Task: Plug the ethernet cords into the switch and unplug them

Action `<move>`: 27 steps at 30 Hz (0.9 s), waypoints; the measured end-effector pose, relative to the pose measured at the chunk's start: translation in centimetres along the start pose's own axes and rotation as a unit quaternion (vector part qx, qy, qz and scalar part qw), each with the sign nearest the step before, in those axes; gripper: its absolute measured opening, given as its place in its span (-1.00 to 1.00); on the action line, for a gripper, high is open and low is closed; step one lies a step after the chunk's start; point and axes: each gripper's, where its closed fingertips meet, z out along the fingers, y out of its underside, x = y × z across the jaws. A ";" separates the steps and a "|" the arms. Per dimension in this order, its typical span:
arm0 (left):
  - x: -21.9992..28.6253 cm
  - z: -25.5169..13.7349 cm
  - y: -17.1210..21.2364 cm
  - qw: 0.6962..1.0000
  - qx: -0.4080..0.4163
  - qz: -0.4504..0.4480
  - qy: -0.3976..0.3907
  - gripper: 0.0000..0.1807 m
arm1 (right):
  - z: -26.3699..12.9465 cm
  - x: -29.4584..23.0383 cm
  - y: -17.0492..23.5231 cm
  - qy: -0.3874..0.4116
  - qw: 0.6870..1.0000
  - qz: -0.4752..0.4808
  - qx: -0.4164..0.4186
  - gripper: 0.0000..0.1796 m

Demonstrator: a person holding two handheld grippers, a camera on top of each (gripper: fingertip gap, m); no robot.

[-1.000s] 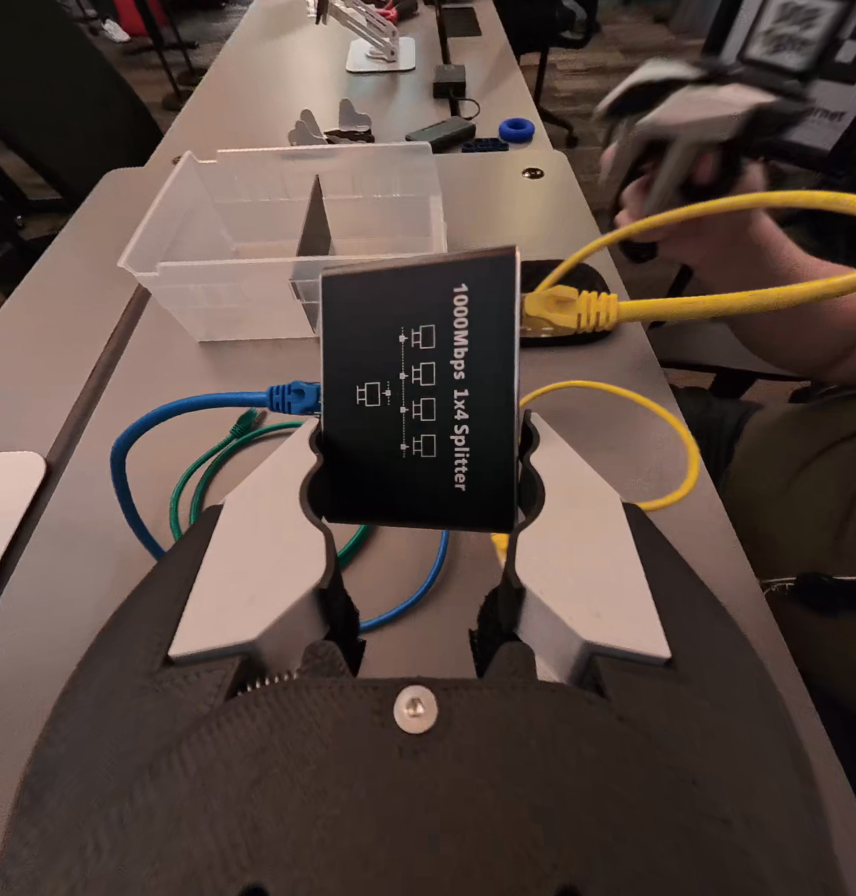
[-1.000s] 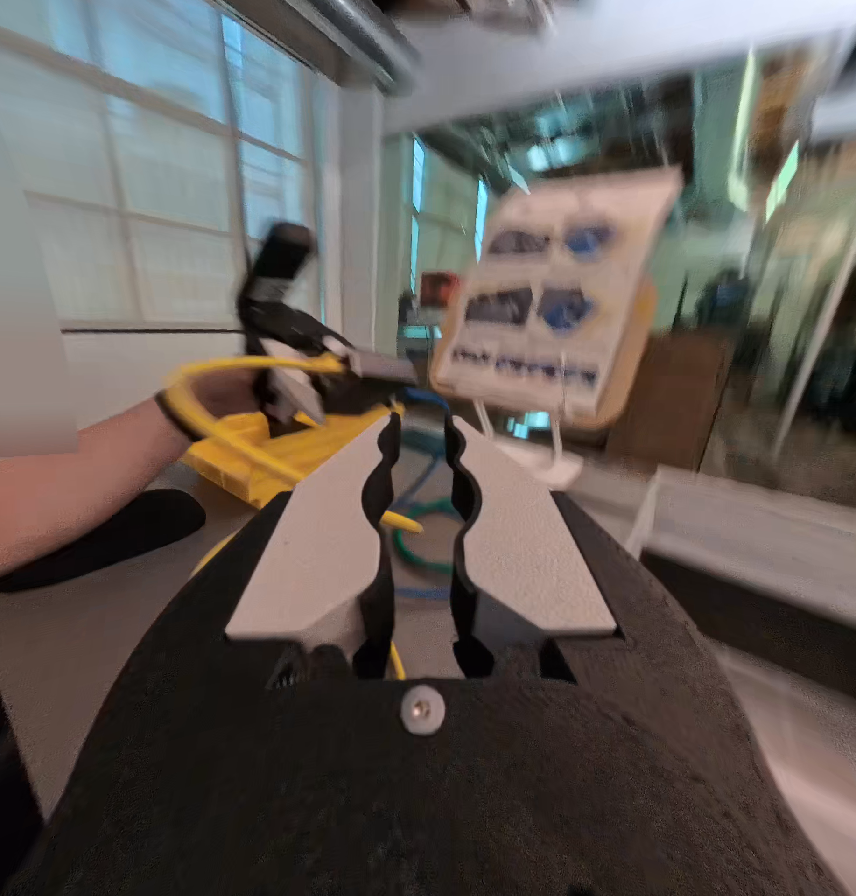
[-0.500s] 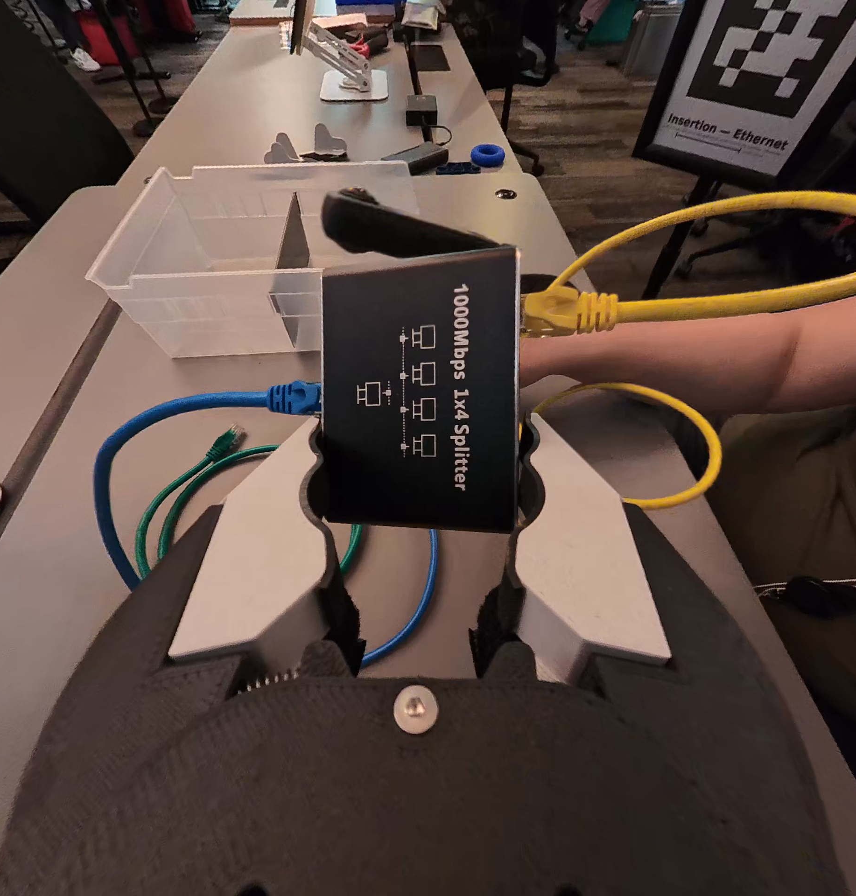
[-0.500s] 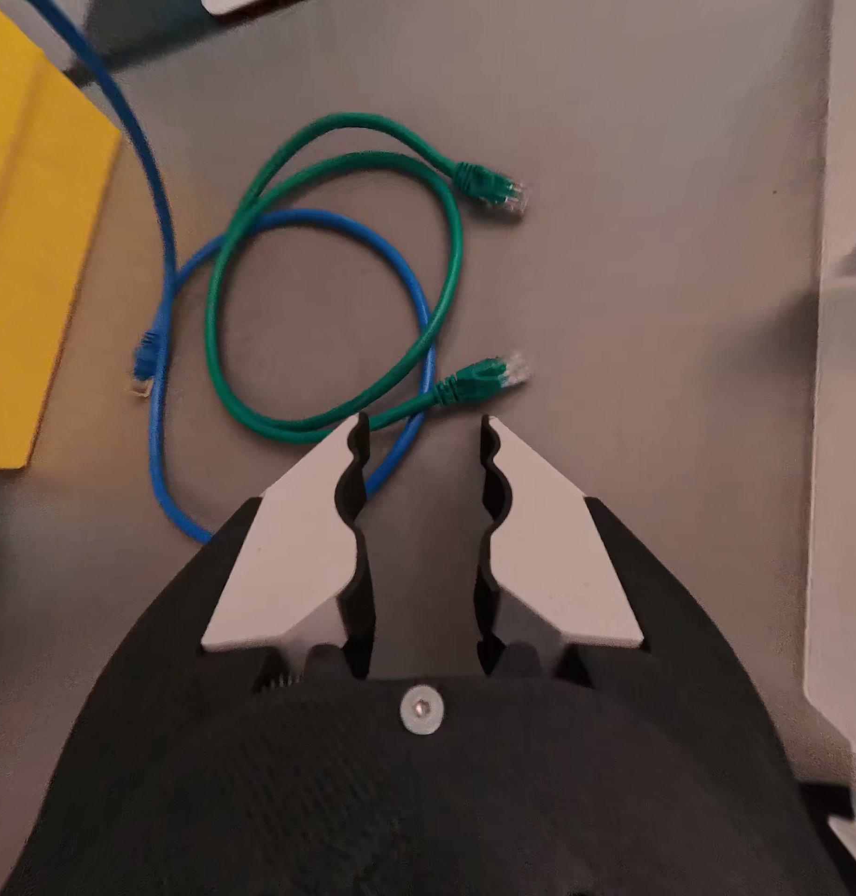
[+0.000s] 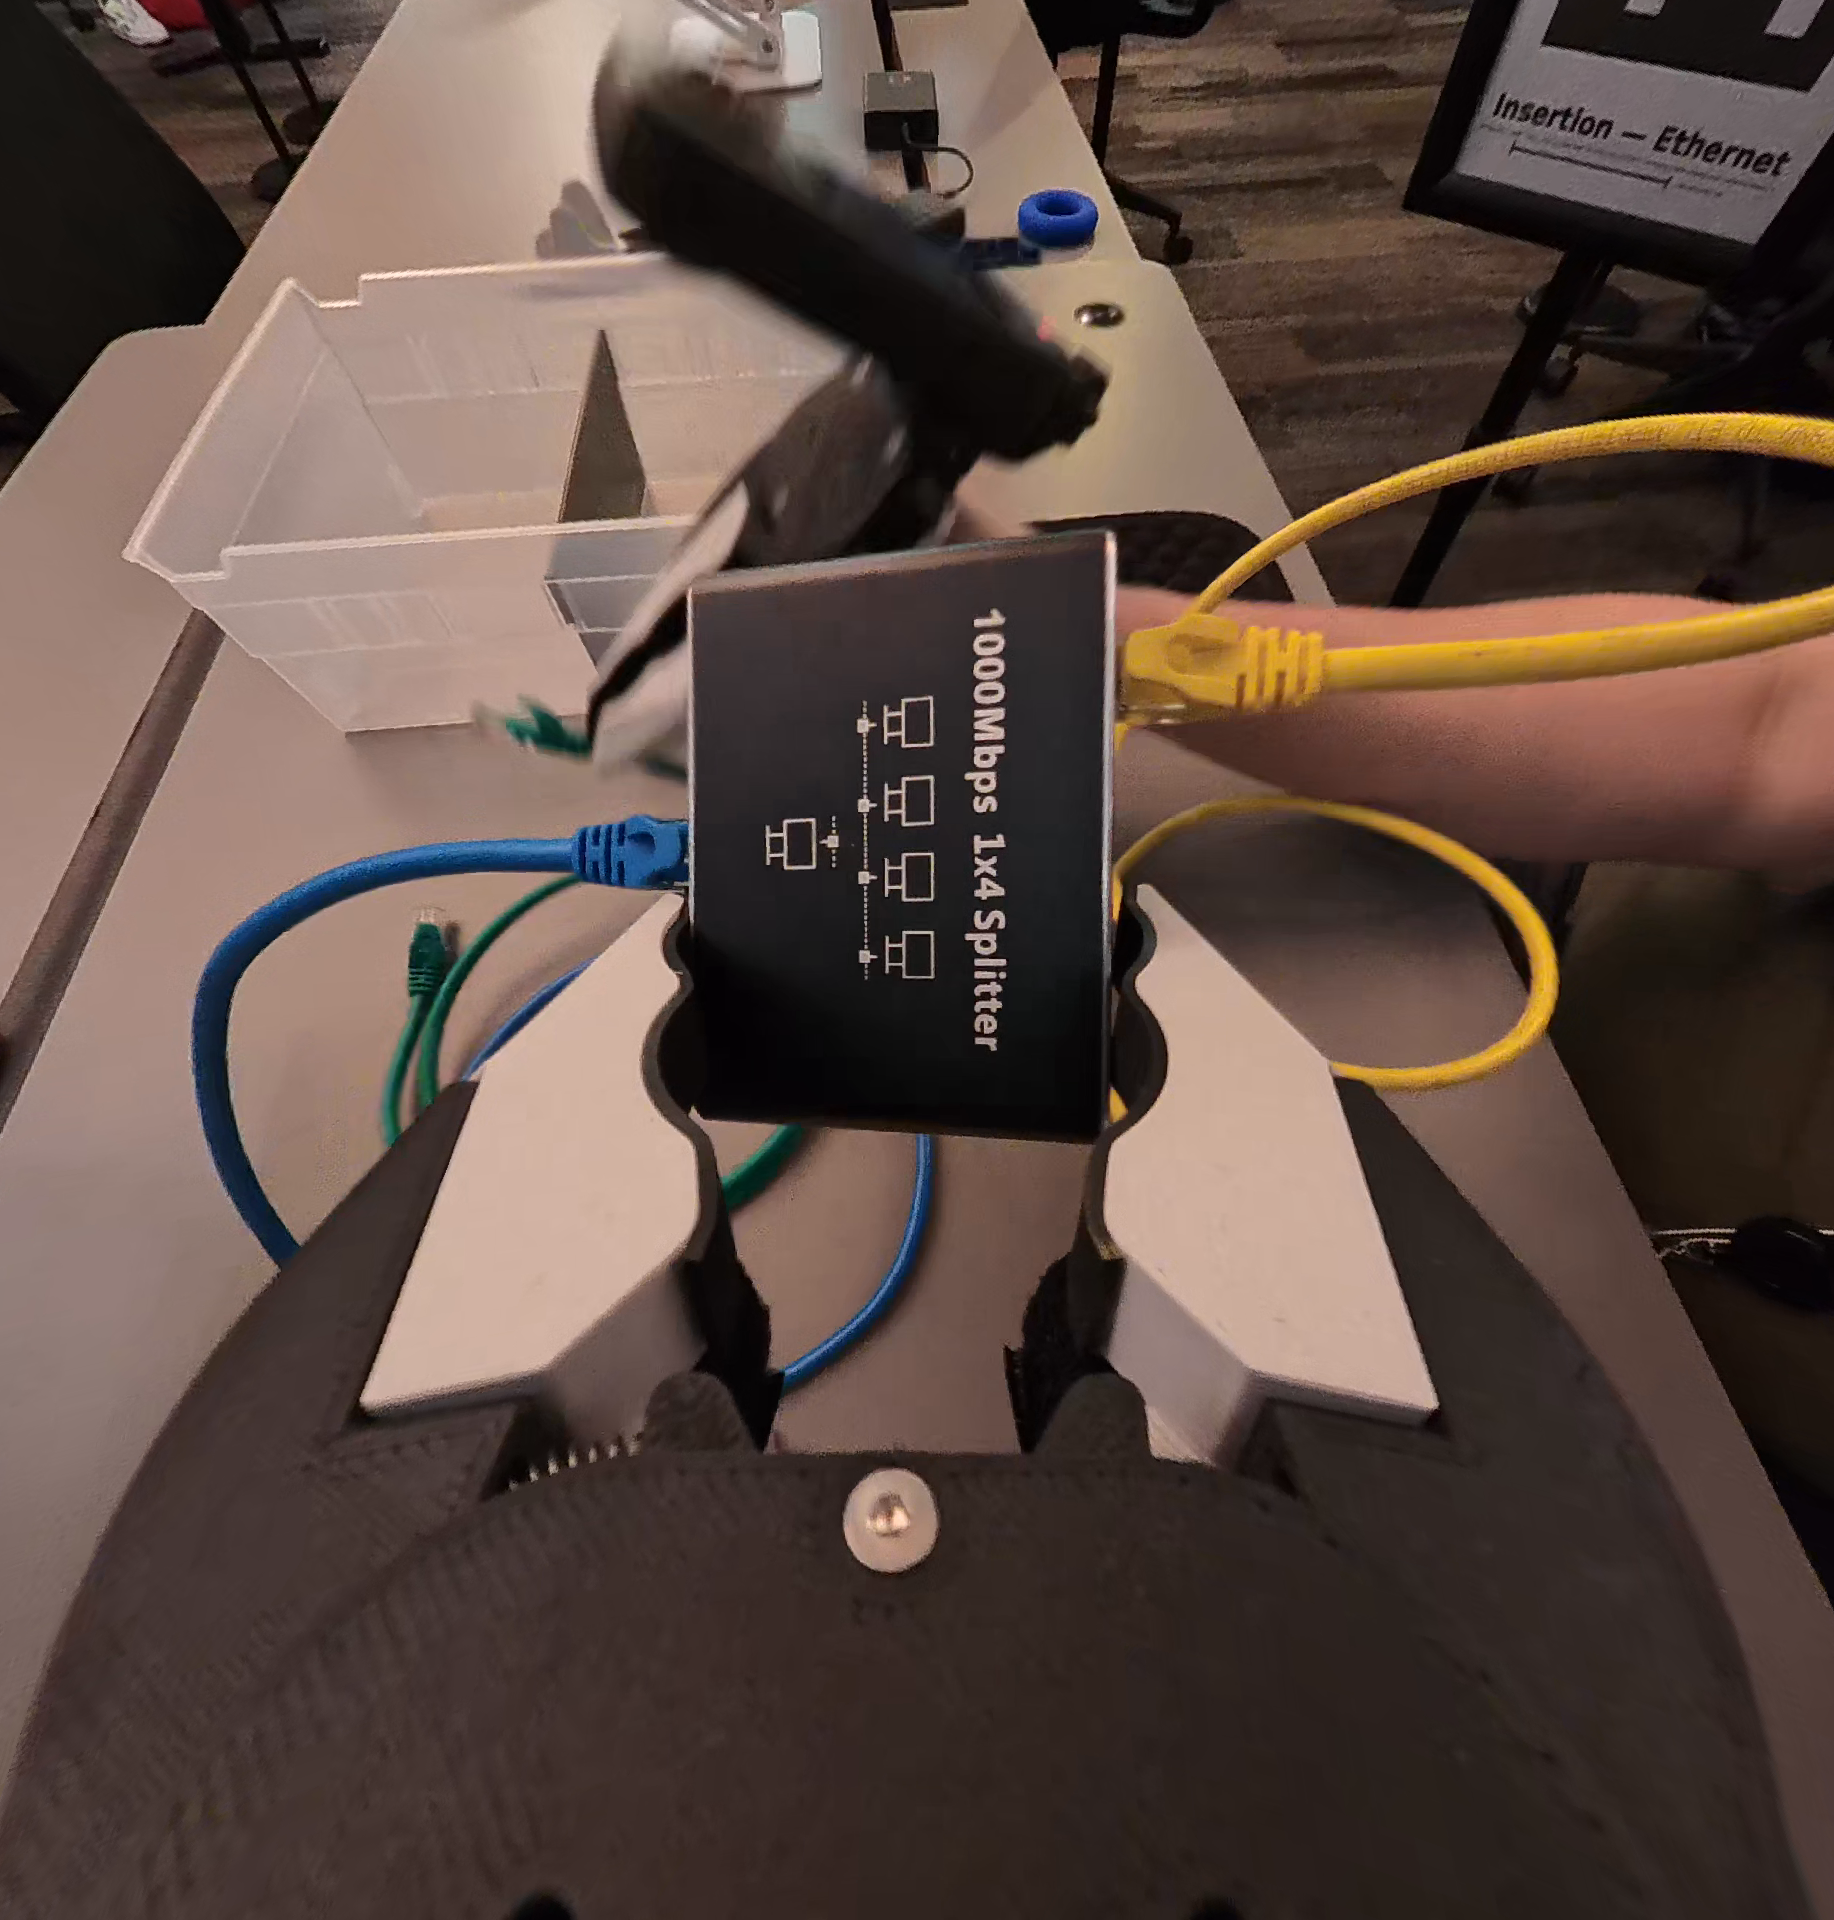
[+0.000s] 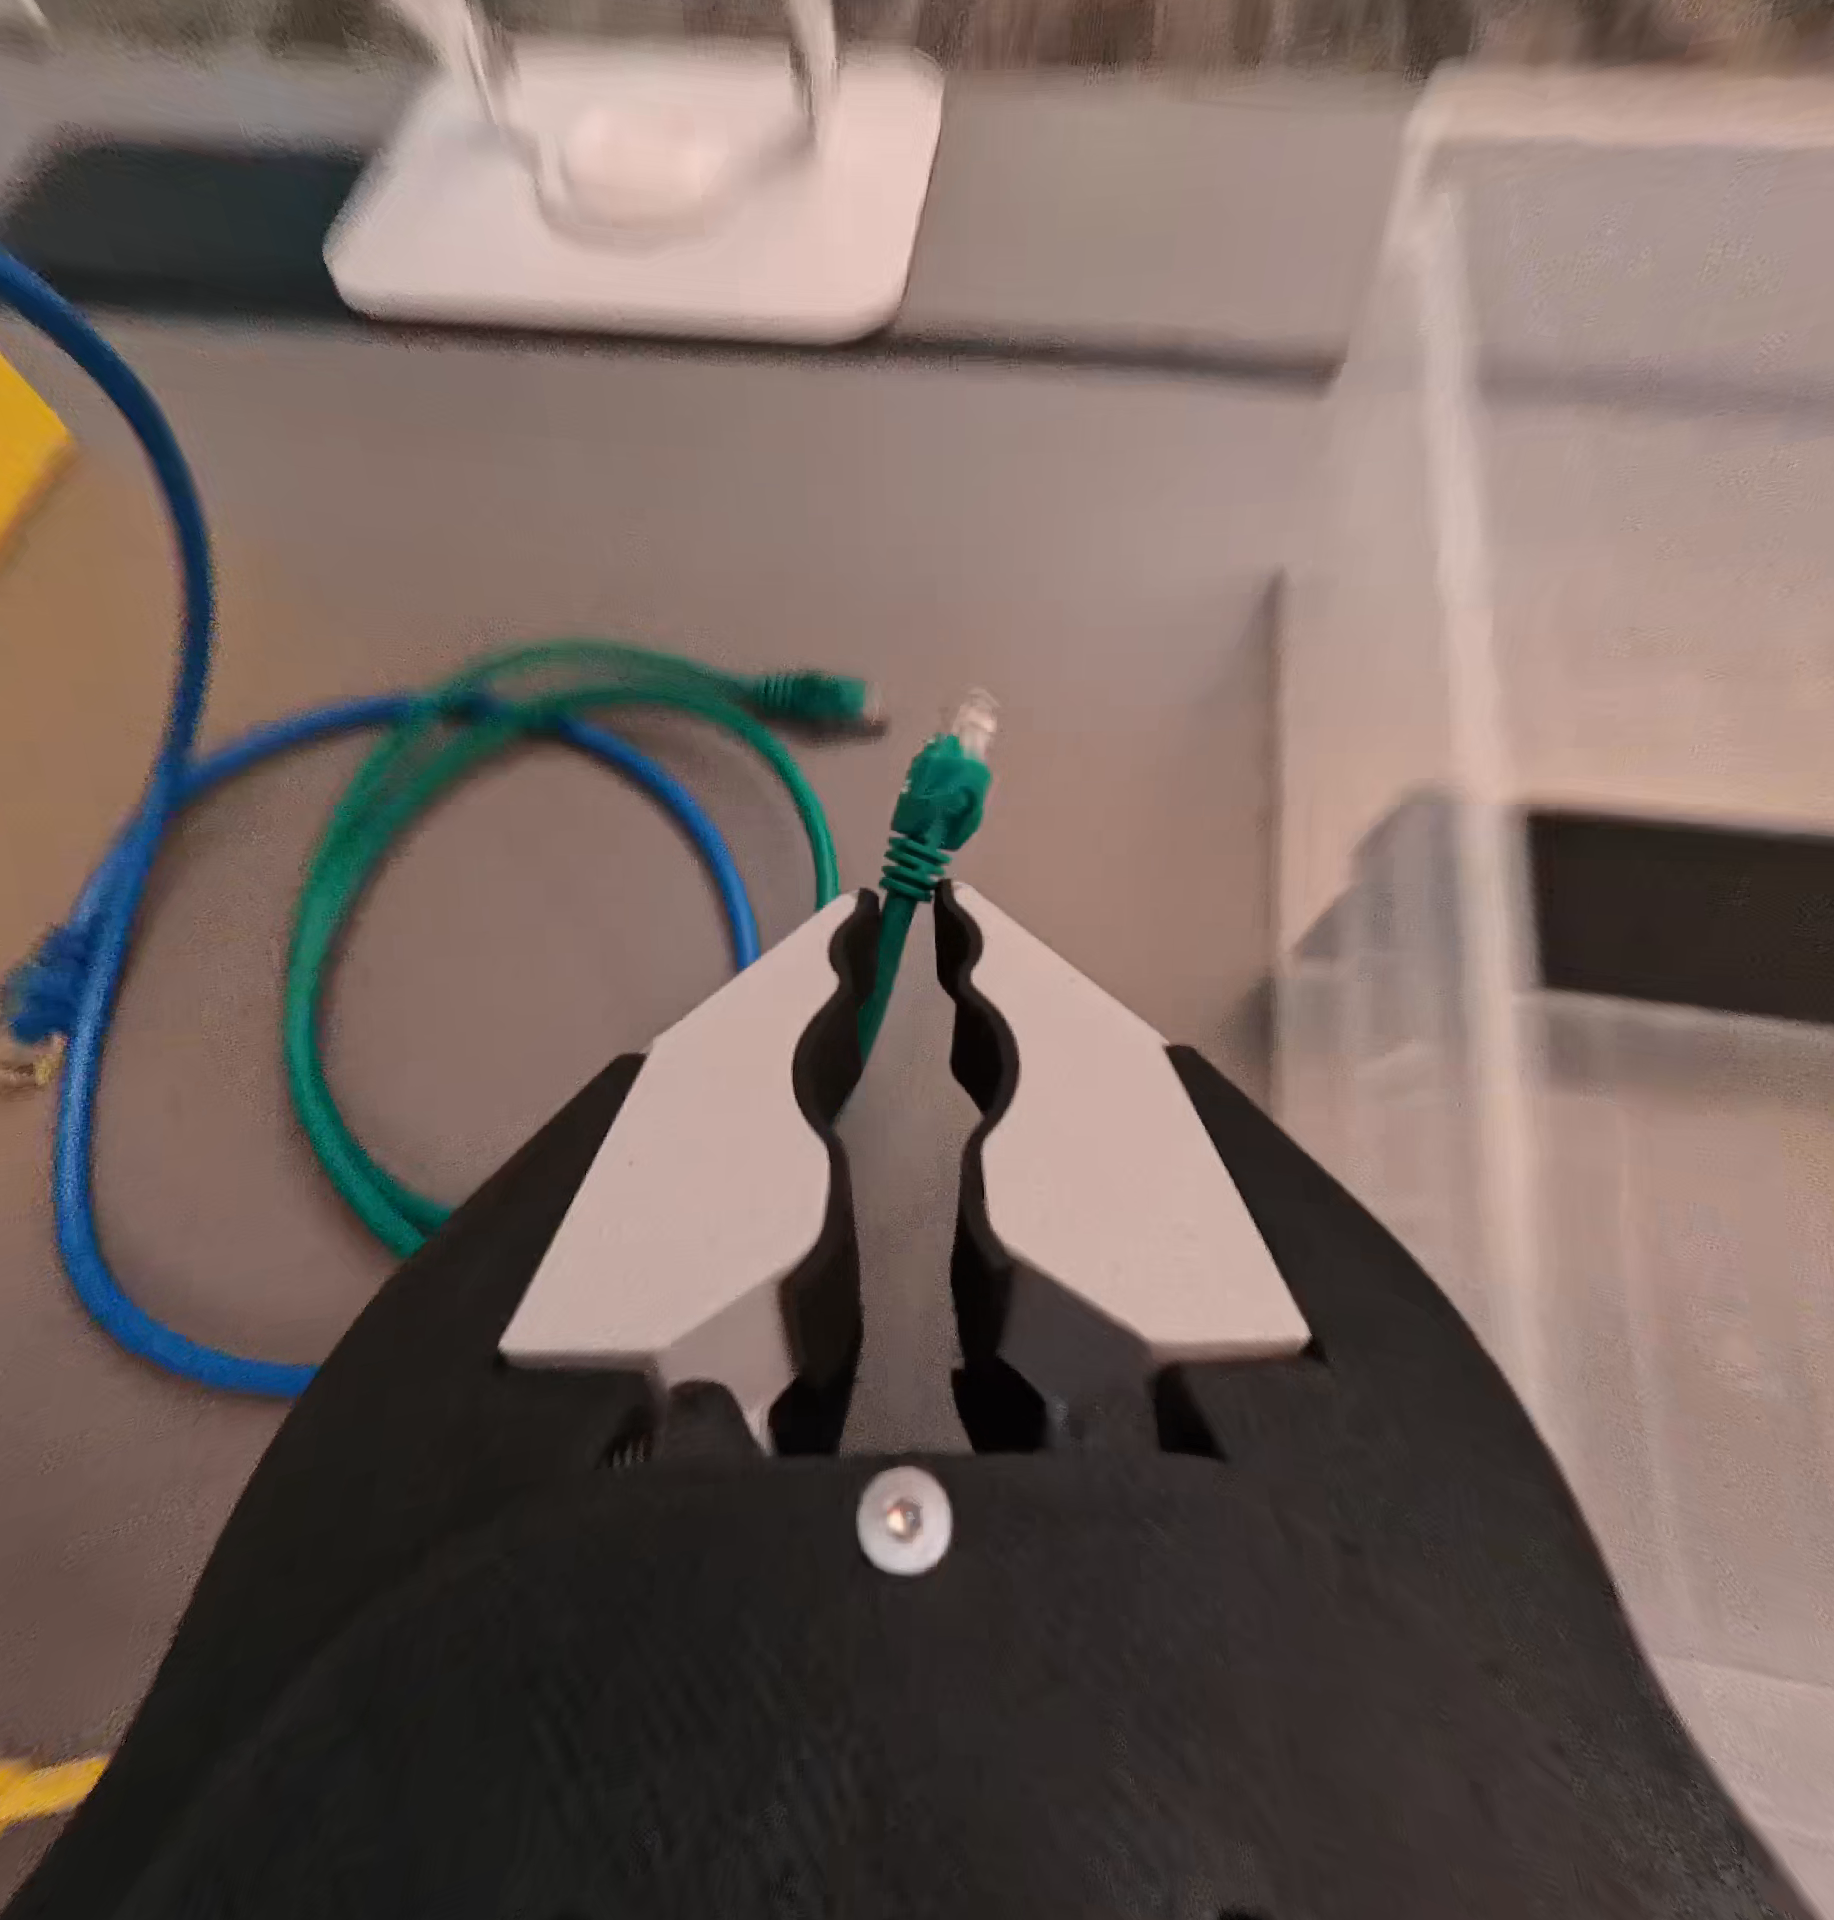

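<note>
Gripping the black switch (image 5: 897, 842) above the grey table (image 5: 113, 997), the left gripper (image 5: 897, 1023) was clamped on its sides, with blue cord (image 5: 373, 883) and yellow cord (image 5: 1515, 655) plugged in. The right gripper (image 6: 908, 896) pinched the green cord (image 6: 892, 956) just behind its plug, beside the clear bin (image 6: 1578, 727).

hand-held gripper (image 6: 905, 899) pinching green cord (image 6: 897, 940), plug (image 6: 939, 795) forward — blue cord (image 6: 113, 935) beside
</note>
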 end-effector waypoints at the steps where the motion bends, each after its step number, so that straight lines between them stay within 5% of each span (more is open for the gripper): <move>1: -0.1 0.1 0.2 1.000 -0.006 -0.001 -0.002 -0.14 | -1.5 0.7 -1.8 0.004 0.999 -0.007 0.040 -0.91; 6: -1.1 1.3 2.9 0.997 -0.073 -0.027 -0.016 -0.14 | -10.4 1.9 -9.5 0.027 0.976 -0.123 0.178 -0.93; 11: -3.5 3.2 8.2 0.977 -0.193 -0.047 -0.074 -0.14 | -18.5 1.5 -12.5 -0.017 0.952 -0.163 0.258 -0.93; 18: -3.0 7.2 14.3 0.950 -0.301 -0.064 -0.055 -0.14 | -24.4 0.1 -8.6 -0.042 0.927 -0.195 0.317 -0.93; 24: -2.6 8.0 13.7 0.958 -0.277 -0.060 -0.055 -0.14 | -25.9 -1.1 -5.6 -0.054 0.919 -0.223 0.321 -0.93; 27: -1.9 7.6 12.0 0.966 -0.242 -0.084 -0.026 0.01 | -26.2 -1.7 -4.6 -0.039 0.911 -0.258 0.319 -0.93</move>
